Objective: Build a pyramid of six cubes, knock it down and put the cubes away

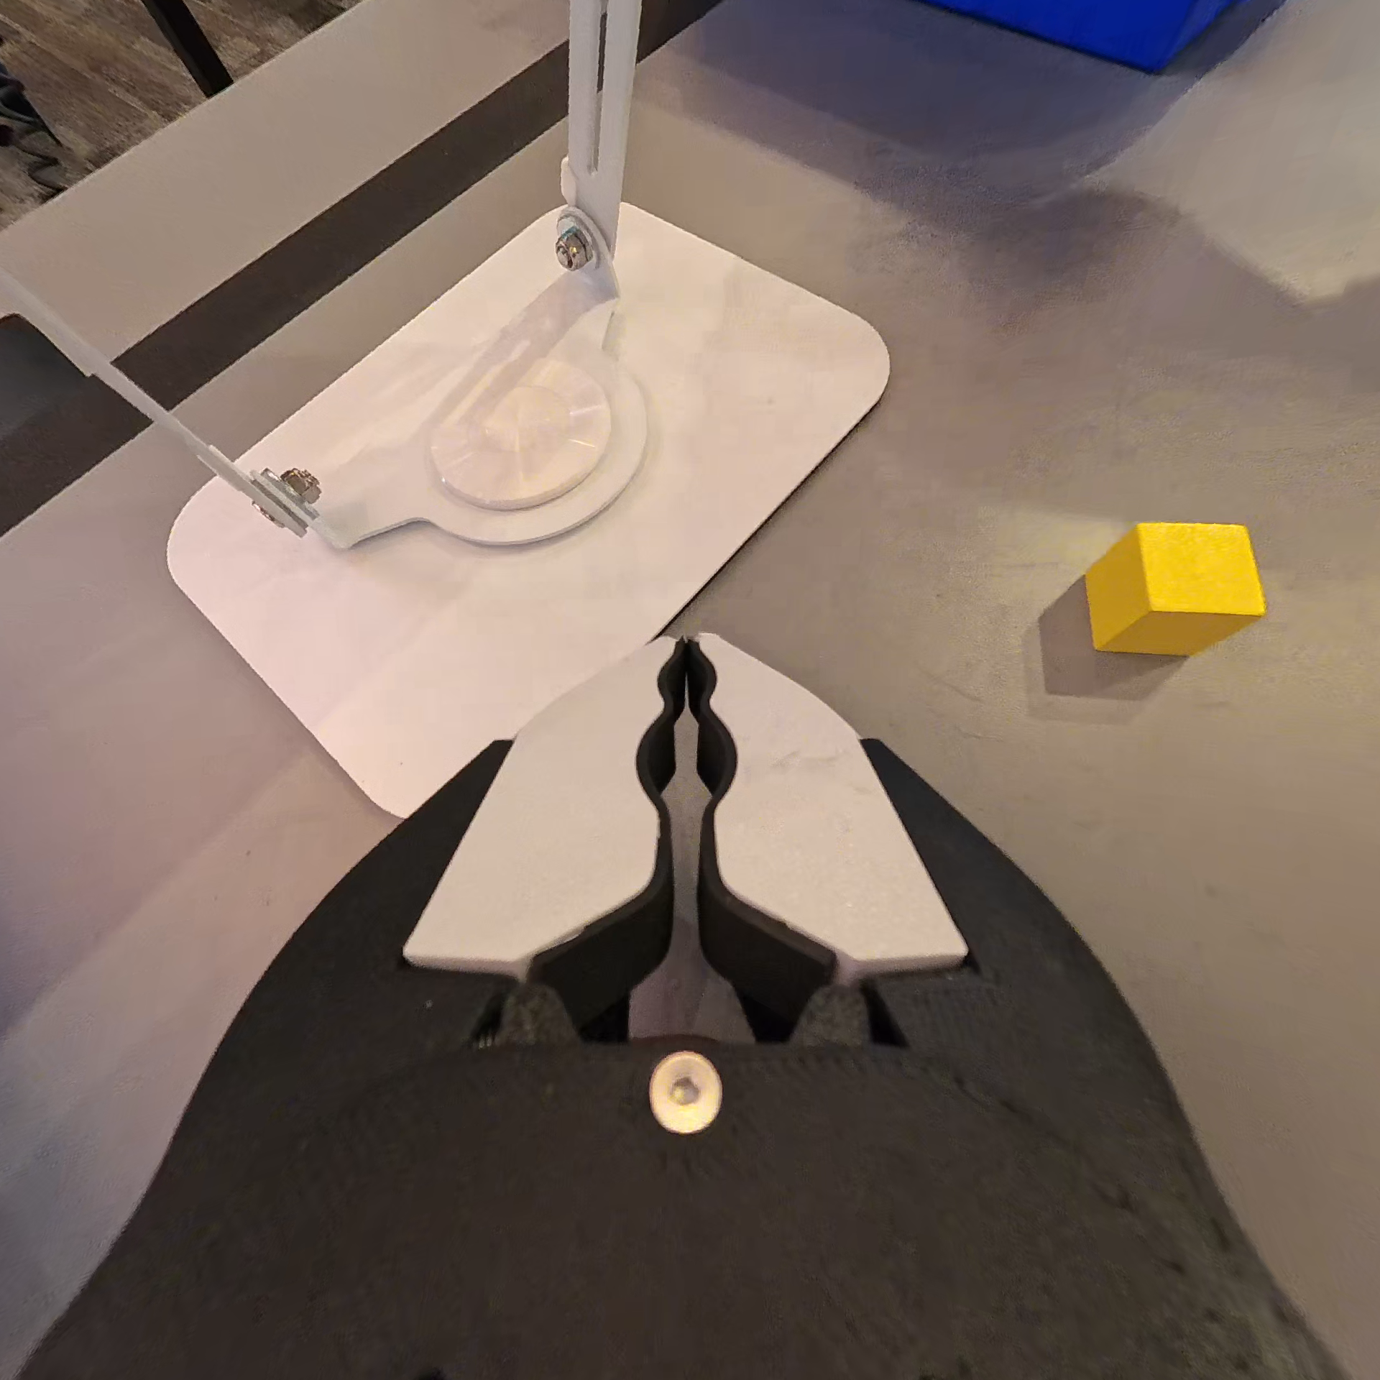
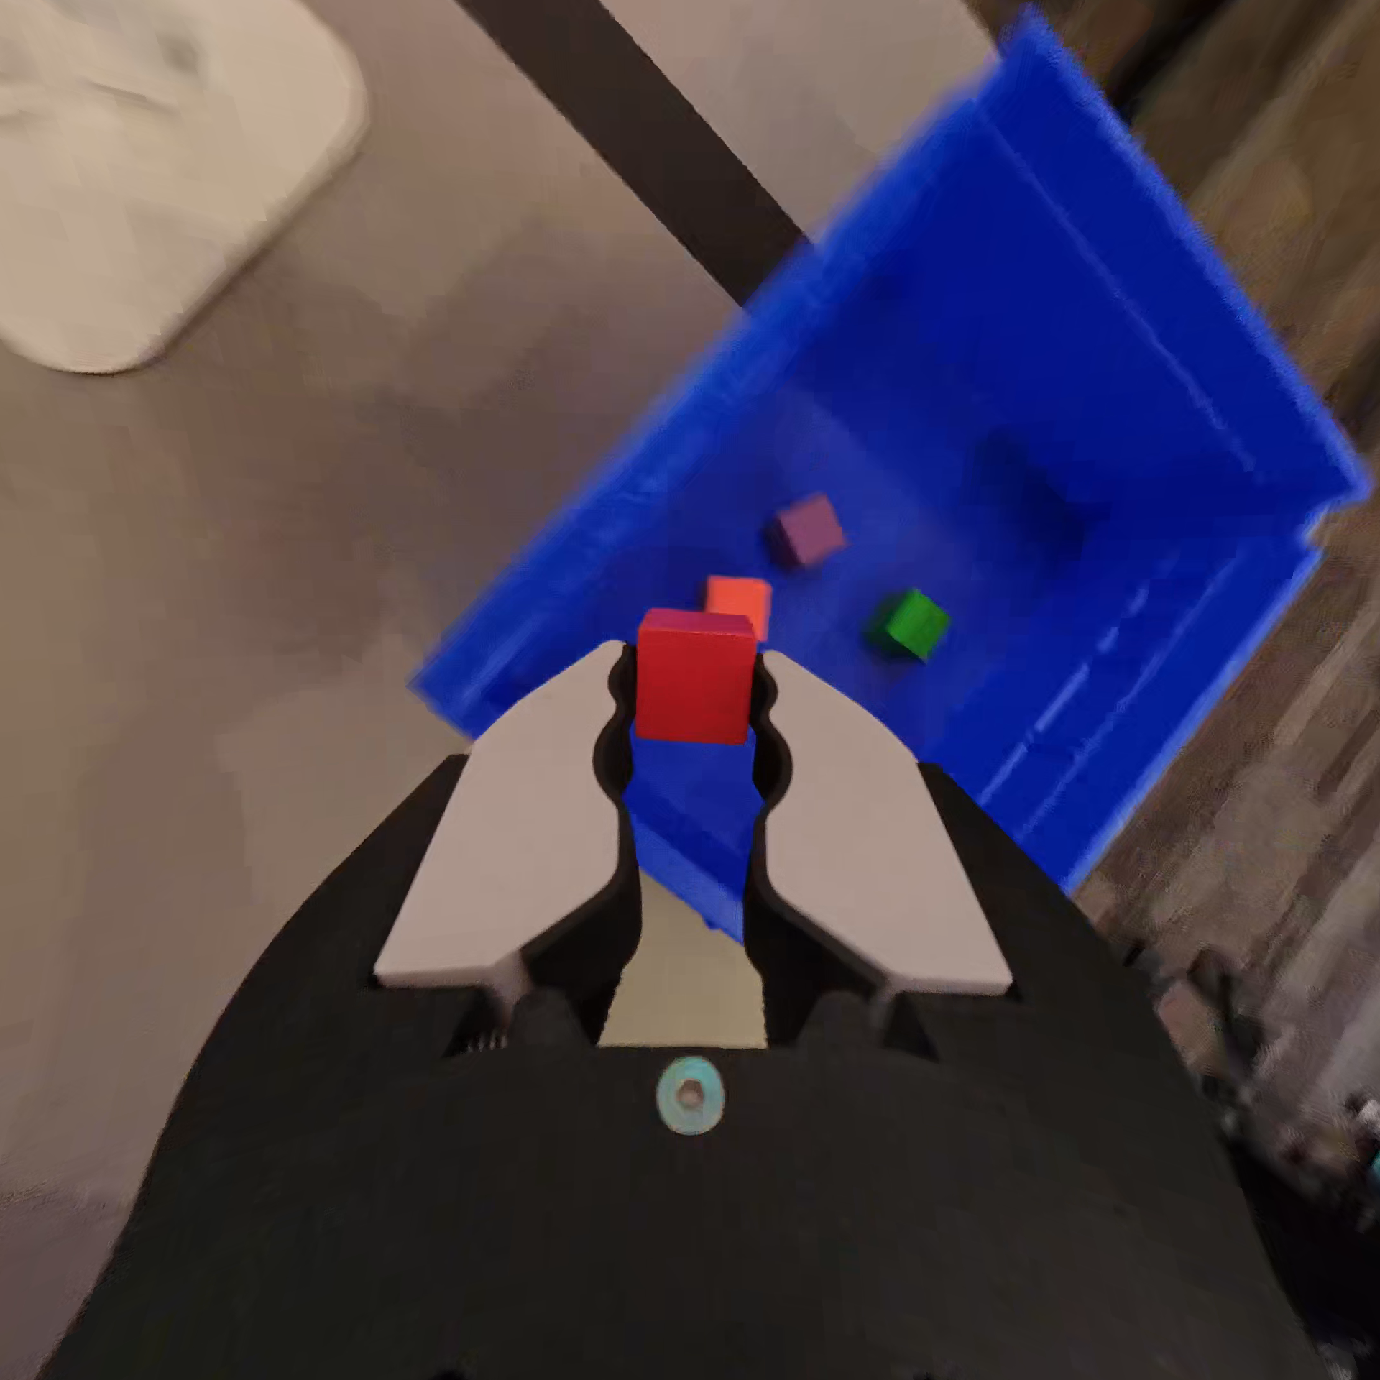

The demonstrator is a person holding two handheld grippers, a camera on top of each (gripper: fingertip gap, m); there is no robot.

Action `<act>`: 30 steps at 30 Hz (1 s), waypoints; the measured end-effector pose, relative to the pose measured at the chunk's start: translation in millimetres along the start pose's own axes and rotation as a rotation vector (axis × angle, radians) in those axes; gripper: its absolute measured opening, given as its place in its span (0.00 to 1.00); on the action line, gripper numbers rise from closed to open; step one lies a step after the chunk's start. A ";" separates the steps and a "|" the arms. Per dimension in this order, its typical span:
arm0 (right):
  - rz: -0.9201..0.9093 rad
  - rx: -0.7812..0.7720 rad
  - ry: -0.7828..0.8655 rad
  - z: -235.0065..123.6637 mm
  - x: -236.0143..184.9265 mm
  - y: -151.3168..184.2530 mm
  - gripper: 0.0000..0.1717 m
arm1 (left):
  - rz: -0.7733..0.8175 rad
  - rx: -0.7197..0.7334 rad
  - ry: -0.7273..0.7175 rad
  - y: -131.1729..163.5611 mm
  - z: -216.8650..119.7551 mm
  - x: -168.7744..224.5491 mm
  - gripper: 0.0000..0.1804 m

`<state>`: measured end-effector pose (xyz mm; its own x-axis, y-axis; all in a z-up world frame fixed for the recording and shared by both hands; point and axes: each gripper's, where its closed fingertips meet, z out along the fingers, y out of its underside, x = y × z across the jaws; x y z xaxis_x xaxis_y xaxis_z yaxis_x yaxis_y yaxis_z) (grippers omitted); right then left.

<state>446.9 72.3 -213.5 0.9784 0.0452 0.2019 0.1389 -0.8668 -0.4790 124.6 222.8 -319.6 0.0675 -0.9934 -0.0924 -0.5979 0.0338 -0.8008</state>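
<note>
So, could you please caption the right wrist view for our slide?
Right gripper carries a red cube over the blue bin holding purple, orange and green cubes.

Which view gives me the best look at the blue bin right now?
The right wrist view: the blue bin fills the upper right, its interior open to view with purple, orange and green cubes inside, though motion-blurred. The left wrist view shows only one corner of the bin at the top edge, nothing of its inside.

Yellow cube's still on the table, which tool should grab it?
Left. Left tool is shut with nothing in it, near the yellow wooden cube; right tool grips a red wooden cube over the blue plastic bin.
</note>
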 end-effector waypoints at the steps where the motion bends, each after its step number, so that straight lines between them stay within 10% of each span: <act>1: 0.054 -0.042 0.005 8.9 20.5 10.8 0.17 | 0.001 0.000 -0.001 0.0 0.0 -0.1 0.00; 11: 0.218 -0.356 0.058 106.7 78.6 81.4 0.18 | 0.000 -0.006 -0.007 0.8 0.4 -1.0 0.00; 17: 0.151 -0.216 0.158 56.9 72.4 50.6 0.27 | -0.003 -0.004 -0.003 0.7 0.2 -0.8 0.00; 23: -0.253 0.133 -0.193 -30.4 -126.5 -26.2 0.22 | 0.000 -0.010 -0.002 1.2 0.8 -0.5 0.00; 30: -0.618 -0.030 -0.424 33.7 -289.8 -11.3 0.34 | -0.001 0.004 -0.011 -0.2 -0.8 -1.5 0.00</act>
<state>167.0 85.8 -295.4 0.6999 0.7101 0.0771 0.6836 -0.6347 -0.3603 124.0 224.2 -318.8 0.0770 -0.9921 -0.0986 -0.5945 0.0337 -0.8034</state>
